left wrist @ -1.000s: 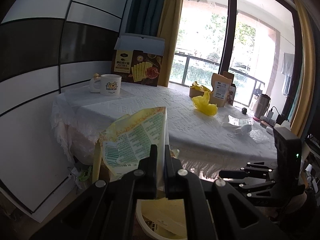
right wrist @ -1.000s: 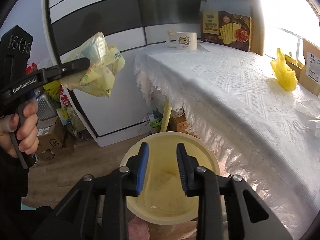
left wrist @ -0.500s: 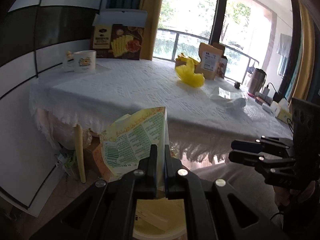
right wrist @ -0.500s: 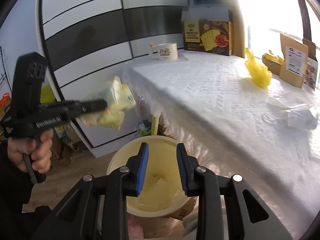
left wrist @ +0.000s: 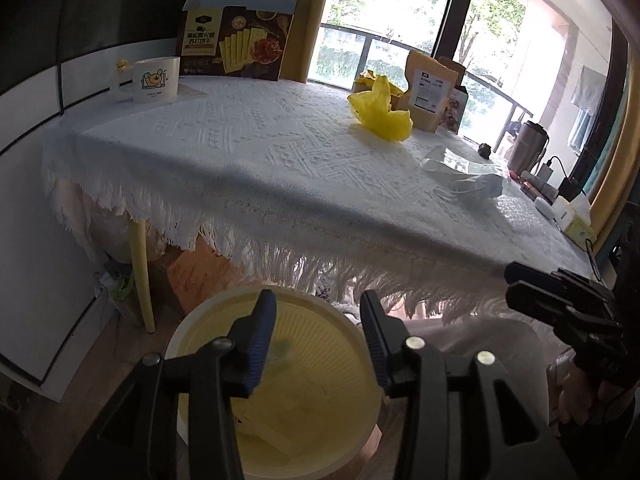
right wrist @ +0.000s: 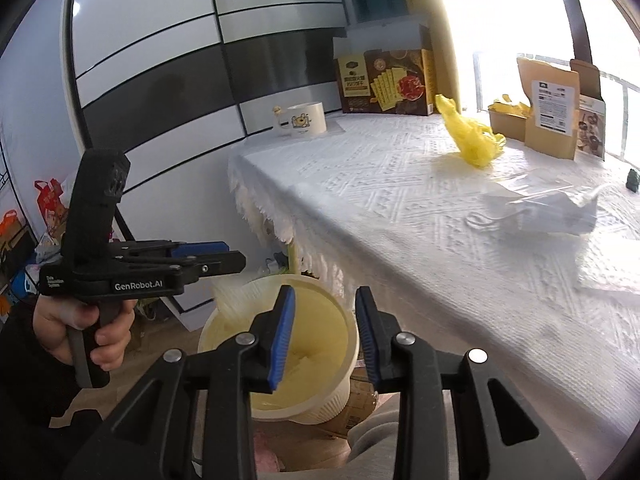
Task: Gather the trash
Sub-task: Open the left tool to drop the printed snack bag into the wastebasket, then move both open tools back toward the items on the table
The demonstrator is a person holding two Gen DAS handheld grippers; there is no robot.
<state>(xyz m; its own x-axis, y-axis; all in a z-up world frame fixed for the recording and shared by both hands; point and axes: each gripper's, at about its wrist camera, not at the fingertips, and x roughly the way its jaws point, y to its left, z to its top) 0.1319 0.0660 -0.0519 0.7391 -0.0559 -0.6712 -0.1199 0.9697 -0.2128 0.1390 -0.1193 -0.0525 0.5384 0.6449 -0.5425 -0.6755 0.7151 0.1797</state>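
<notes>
Directly beneath my left gripper (left wrist: 318,334), a round pale-yellow ribbed plastic waste bin (left wrist: 200,320) stands on the floor at the fringed edge of the table; the blue-padded jaws stand wide apart with nothing between them, poised over the bin mouth. Inside the bin lie pale yellow wrappers (left wrist: 280,408), flat against the bottom, with a blurred greenish smear just beside the left pad. My right gripper (right wrist: 325,330) is likewise parted and empty, held above the near rim of the same bin (right wrist: 344,316); from this view the left gripper (right wrist: 224,258) shows side-on over the far rim, a blurred pale streak just below its tips. On the table, covered by a white textured cloth with a tasselled hem (left wrist: 280,168), a clear crumpled plastic bag with a white mask (left wrist: 464,178) lies nearest the right end. Further in, a crumpled yellow plastic bag (left wrist: 380,114) rests on the cloth, just in front of a brown kraft-paper pouch with a white label (left wrist: 430,94). At the far left corner stands a white mug with a cartoon print (left wrist: 154,80), and behind it a dark cracker box with yellow panels (left wrist: 236,46), upright, its lid flap raised. A steel tumbler (left wrist: 528,146) stands at the far right, near the window.
</notes>
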